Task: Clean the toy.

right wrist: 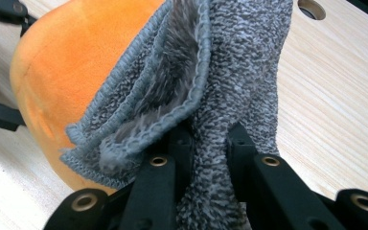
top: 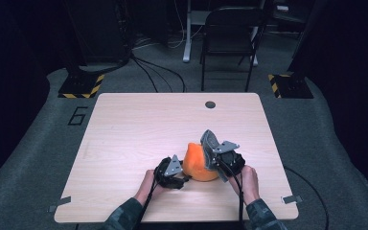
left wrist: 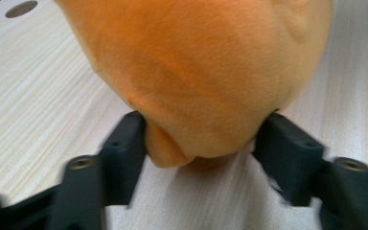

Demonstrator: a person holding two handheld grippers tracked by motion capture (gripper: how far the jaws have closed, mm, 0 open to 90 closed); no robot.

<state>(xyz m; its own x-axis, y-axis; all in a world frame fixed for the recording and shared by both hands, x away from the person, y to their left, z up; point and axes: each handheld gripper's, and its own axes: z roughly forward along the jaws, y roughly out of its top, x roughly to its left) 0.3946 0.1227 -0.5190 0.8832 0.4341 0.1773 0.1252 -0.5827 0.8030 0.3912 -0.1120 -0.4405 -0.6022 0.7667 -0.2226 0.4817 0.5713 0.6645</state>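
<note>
High view, the setup: orange plush toy (top: 199,165) sits near the front edge of the wooden table (top: 139,129), right between both hands, so each side can work it without reaching.
High view, left gripper (top: 171,173): parked low at the toy's left side, looks like it's there to stop the thing sliding around.
High view, right gripper (top: 223,160): up against the toy's right side with a grey cloth (top: 210,143) standing up above it, held against the plush.
Left gripper view, jaws: the 2 black jaws straddle the toy's (left wrist: 206,72) lower bulge, 1 touching each side and the fabric bulging between them. Reads as a pinch on the plush, half closed since the toy is fat. My guess is it's the anchor hand.
Left gripper view, table: bare wood under the toy, so it's resting on the table, not lifted.
Right gripper view, jaws: pressed tight together on a fold of the grey cloth (right wrist: 230,86), pile squashed between the pads. Tight grip makes sense, a loose towel would slip.
Right gripper view, cloth vs toy: cloth lies draped over the orange side (right wrist: 72,72), touching it, probably to wipe or wrap it.
</note>
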